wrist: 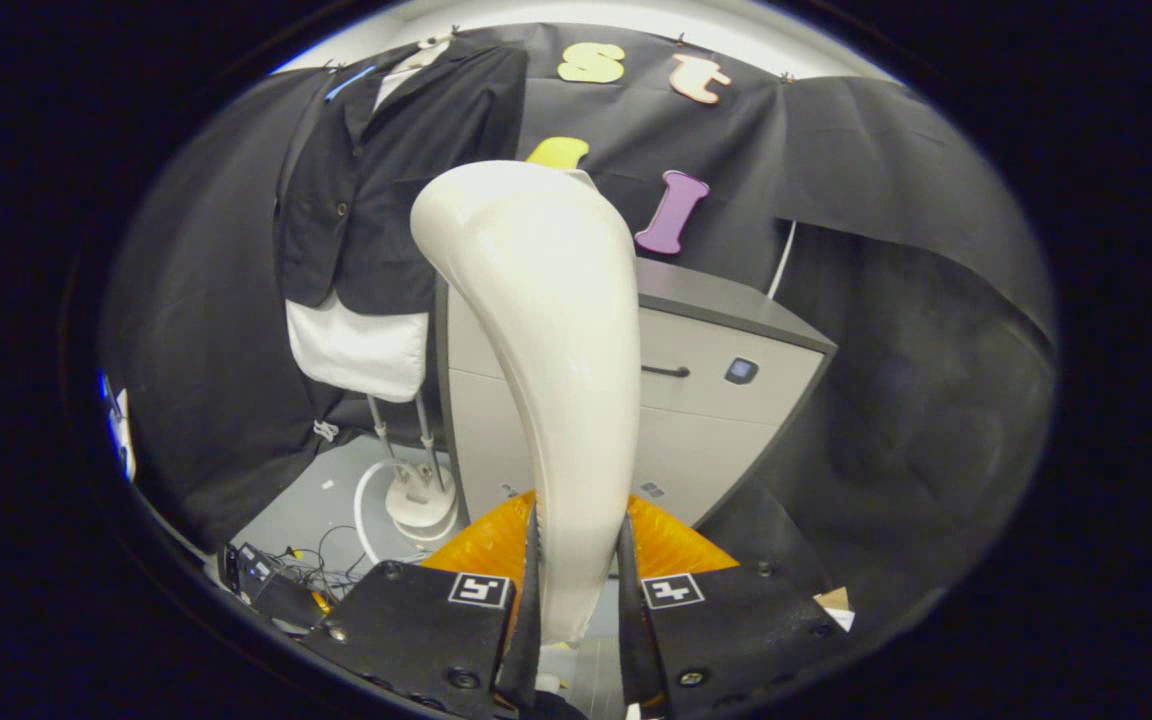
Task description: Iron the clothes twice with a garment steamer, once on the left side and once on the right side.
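Observation:
A cream garment steamer point(546, 340) stands upright between the fingers of my gripper point(576, 590). Both fingers press on the lower part of its handle, so the gripper is shut on it. The steamer's curved head rises well above the fingers. Beyond it and to the left, a dark jacket point(396, 170) hangs over a white shirt point(361, 350) on a stand with thin metal legs point(401, 430) and a round white base point(421, 500). An orange part point(671, 545) shows just behind the steamer handle.
A grey-and-white cabinet point(716, 380) with a drawer handle stands right behind the steamer, beside the garment stand. A tangle of cables and a small device point(276, 575) lies on the grey floor left of the fingers. Black cloth walls surround the booth.

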Action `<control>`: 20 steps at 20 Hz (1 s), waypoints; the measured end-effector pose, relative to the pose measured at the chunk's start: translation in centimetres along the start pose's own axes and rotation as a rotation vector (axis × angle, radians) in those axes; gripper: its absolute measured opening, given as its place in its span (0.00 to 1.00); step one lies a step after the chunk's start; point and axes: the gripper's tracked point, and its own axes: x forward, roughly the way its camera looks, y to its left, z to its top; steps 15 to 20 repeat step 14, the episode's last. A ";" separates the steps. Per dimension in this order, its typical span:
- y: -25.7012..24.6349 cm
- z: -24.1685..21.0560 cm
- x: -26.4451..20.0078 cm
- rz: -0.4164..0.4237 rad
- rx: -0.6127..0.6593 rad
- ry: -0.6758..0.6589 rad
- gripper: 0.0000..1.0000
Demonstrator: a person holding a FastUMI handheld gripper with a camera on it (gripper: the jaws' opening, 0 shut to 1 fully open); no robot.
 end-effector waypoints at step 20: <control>-5.9 -2.0 -1.6 -0.054 0.095 0.022 0.35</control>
